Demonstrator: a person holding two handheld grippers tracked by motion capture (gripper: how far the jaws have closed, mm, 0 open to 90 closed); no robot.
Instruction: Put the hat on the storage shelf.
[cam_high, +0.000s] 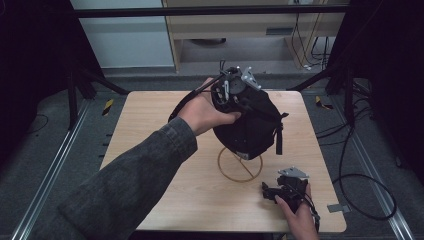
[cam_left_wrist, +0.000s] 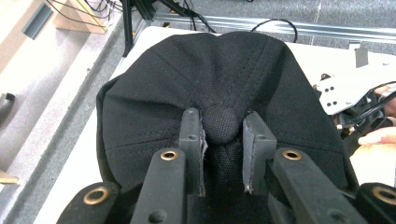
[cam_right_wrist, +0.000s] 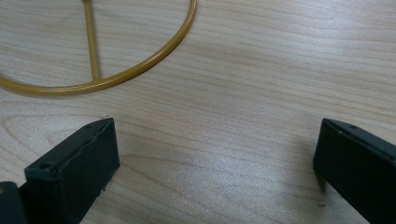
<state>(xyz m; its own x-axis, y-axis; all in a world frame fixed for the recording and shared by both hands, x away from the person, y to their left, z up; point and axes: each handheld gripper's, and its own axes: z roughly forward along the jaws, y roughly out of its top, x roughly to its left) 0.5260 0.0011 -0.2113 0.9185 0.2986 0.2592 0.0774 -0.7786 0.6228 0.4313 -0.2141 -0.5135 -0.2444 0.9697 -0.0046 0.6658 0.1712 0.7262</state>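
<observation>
- While my left gripper (cam_left_wrist: 223, 128) points down at the crown of the black baseball cap (cam_left_wrist: 219, 79), its jaws are pinched in on the small fabric button (cam_left_wrist: 221, 123) at the very top, with the cloth puckering around the pads.
- In the high view my left hand (cam_high: 207, 112) wraps that gripper (cam_high: 231, 90) from the left, above the middle of the table (cam_high: 150, 130), a little toward the far edge.
- The cap (cam_high: 252, 125) sits on a gold wire stand; the stand's ring base (cam_high: 240, 164) lies flat on the wood just under and in front of the cap, with a straight spoke across it.
- The cap's back strap (cam_high: 279, 137) hangs down on the right side.
- My right gripper (cam_high: 280, 192) rests low near the table's near right corner, my right hand (cam_high: 300, 215) behind it.
- In the right gripper view its jaws stand wide apart with nothing between them but bare wood (cam_right_wrist: 233, 116); the ring base (cam_right_wrist: 140, 65) curves across the upper left, apart from the jaws.
- My grey denim sleeve (cam_high: 125, 185) crosses the near left part of the table.
</observation>
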